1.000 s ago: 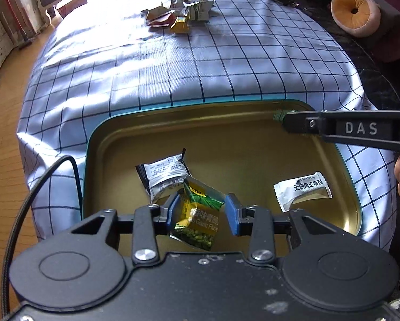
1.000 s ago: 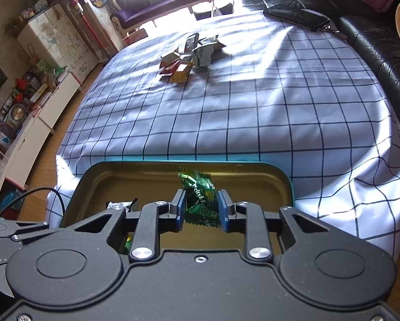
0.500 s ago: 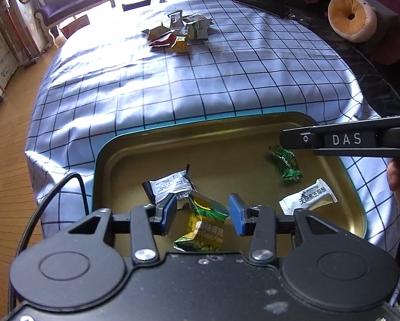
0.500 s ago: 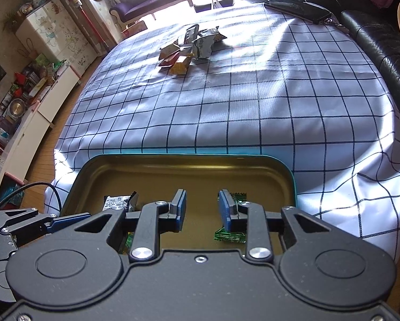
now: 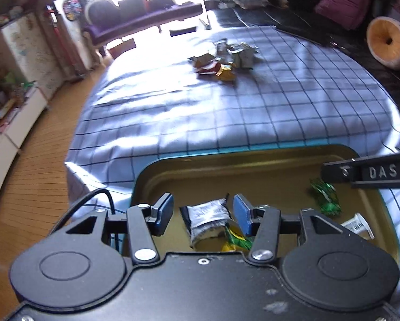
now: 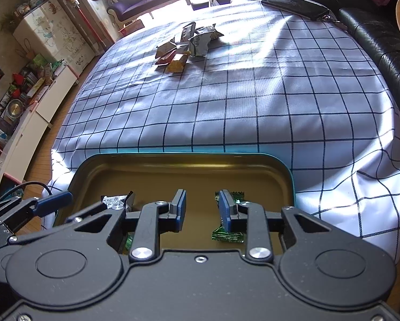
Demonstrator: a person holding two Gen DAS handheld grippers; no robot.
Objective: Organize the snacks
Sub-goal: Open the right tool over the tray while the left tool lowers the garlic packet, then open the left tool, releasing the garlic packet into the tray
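Observation:
A gold tray (image 5: 226, 157) with a teal rim sits at the near edge of the checked tablecloth. In it lie a grey-white packet (image 5: 208, 219), a yellow-green packet (image 5: 237, 238), a green candy (image 5: 324, 196) and a white packet (image 5: 357, 224). My left gripper (image 5: 202, 214) hovers over the tray's left part; its jaws are opening and nothing is gripped. My right gripper (image 6: 202, 208) stands open over the tray (image 6: 186, 156), with the green candy (image 6: 228, 236) lying under its right finger. A pile of loose snacks (image 6: 186, 45) rests far across the cloth.
One finger of my right gripper (image 5: 373, 172) reaches in over the tray's right side. A black phone (image 6: 293, 5) lies at the cloth's far right, by a black sofa (image 6: 381, 42). Wooden floor (image 5: 34, 176) drops away left of the table. A cable (image 5: 98, 195) hangs by the tray.
My left gripper let go of the yellow-green packet, spread wider and tipped upward. My right gripper dropped the green candy into the tray, then held still.

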